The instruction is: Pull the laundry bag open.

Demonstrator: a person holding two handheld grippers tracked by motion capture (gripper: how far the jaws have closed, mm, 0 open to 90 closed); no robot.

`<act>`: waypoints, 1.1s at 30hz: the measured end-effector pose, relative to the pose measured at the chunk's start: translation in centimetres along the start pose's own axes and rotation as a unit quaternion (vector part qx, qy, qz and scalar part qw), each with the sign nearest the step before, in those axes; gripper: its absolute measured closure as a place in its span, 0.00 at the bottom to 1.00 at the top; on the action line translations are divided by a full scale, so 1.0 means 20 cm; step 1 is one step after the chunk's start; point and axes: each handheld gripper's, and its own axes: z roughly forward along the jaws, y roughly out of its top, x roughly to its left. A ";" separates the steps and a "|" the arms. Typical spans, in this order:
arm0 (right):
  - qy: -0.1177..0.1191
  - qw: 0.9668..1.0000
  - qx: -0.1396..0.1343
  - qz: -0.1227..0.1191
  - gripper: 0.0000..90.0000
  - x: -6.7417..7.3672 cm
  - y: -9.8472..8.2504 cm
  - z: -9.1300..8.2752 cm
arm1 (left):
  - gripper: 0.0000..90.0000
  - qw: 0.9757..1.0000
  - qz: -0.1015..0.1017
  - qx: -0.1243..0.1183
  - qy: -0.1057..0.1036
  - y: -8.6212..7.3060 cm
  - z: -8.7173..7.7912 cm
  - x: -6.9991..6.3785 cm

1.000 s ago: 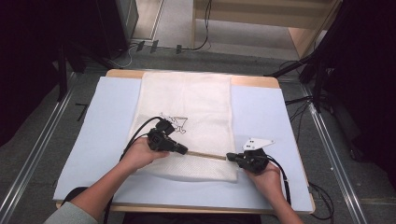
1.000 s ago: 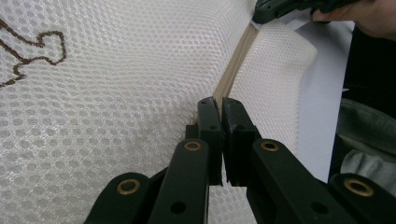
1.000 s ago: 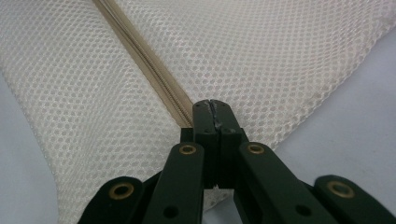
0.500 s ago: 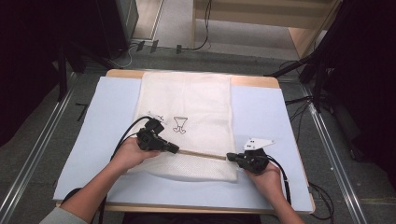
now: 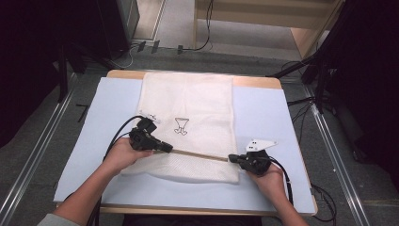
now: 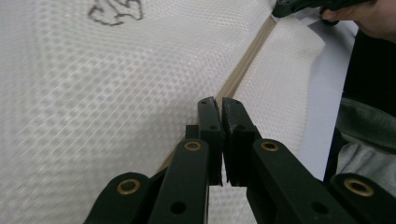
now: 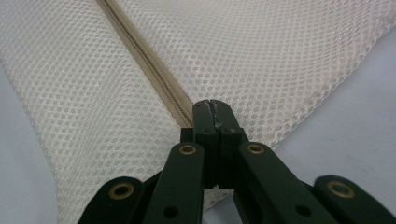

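Tan zipper (image 5: 200,155) of white mesh laundry bag (image 5: 188,108) clamped at its ends by left gripper (image 5: 168,148) and right gripper (image 5: 231,158); blue mat (image 5: 277,117) beneath, on bench (image 5: 123,74).

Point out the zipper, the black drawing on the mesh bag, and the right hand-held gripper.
zipper (image 7: 154,65), right gripper view, middle of the tan strip.
black drawing (image 5: 180,126), high view, centre of the outline.
right hand-held gripper (image 5: 231,158), high view, its closed tip at the zipper.

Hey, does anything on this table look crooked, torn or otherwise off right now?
Nothing looks damaged or spilled. The white mesh bag lies flat on the blue mat; its tan zipper runs slightly slanted between the left gripper and right gripper, whose jaws are shut at its two ends.
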 end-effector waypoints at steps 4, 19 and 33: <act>0.002 1.000 -0.001 -0.001 1.00 0.00 0.00 0.00 | 0.99 1.000 -0.002 -0.001 0.002 -0.04 -0.06 0.03; 0.007 1.000 0.001 -0.016 1.00 -0.01 0.00 0.00 | 0.99 1.000 -0.028 -0.002 0.013 -0.18 -0.21 0.12; 0.019 1.000 0.001 -0.012 1.00 -0.03 0.00 0.00 | 0.99 0.995 -0.071 -0.027 0.062 -0.39 -0.41 0.24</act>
